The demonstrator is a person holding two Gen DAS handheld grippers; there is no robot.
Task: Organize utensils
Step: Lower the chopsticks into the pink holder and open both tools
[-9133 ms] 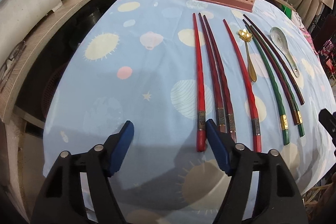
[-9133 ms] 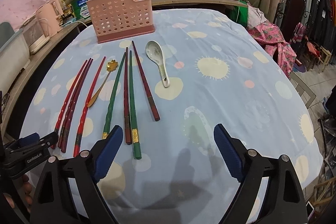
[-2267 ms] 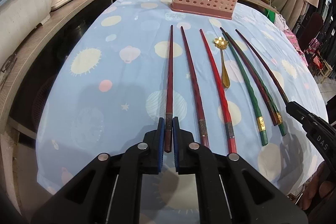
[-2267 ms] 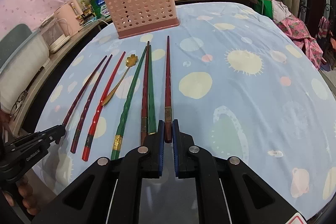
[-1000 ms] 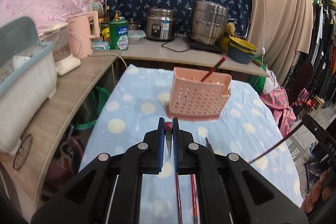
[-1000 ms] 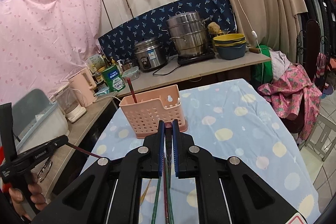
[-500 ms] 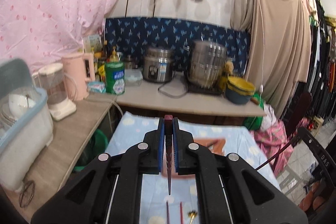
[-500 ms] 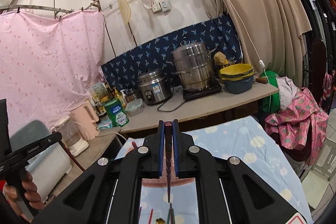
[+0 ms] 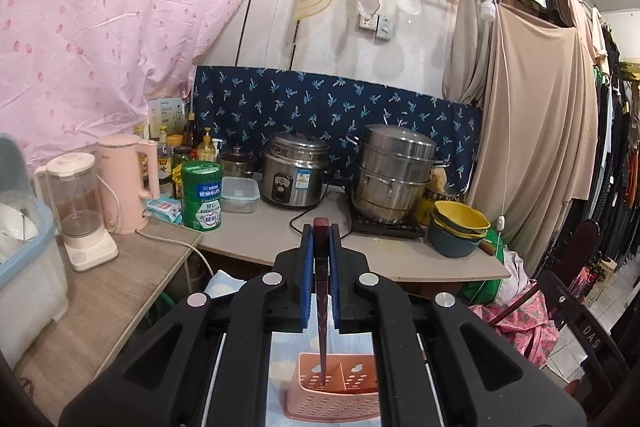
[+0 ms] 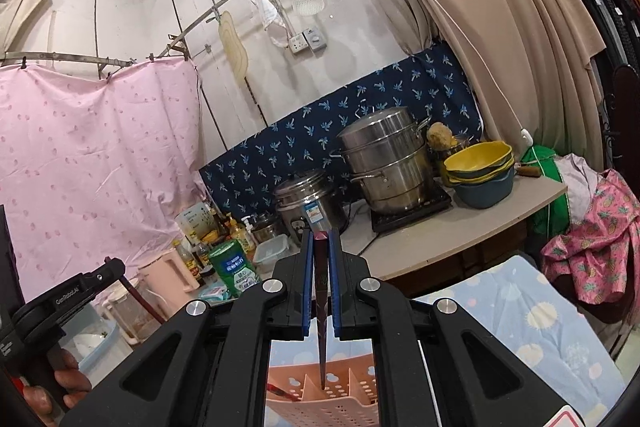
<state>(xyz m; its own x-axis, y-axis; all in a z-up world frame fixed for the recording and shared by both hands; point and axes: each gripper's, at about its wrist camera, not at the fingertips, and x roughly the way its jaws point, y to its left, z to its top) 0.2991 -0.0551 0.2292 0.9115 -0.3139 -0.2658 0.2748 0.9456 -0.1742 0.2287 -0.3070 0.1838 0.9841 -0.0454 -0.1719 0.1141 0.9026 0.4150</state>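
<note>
Each of the two grippers was closed on one dark red chopstick: the left gripper (image 9: 320, 247) clamped its chopstick (image 9: 321, 307) near the blunt top end between blue pads, and the right gripper (image 10: 321, 251) gripped its own chopstick (image 10: 321, 315) the same way. Both chopsticks hung upright, tapering to fine tips that pointed down into the one pink perforated utensil holder (image 9: 340, 393), which stood on the near blue spotted tablecloth (image 10: 520, 311). Inside the holder one divider wall showed, and in the right wrist view a further red chopstick (image 10: 280, 393) lay slanted in the left compartment.
</note>
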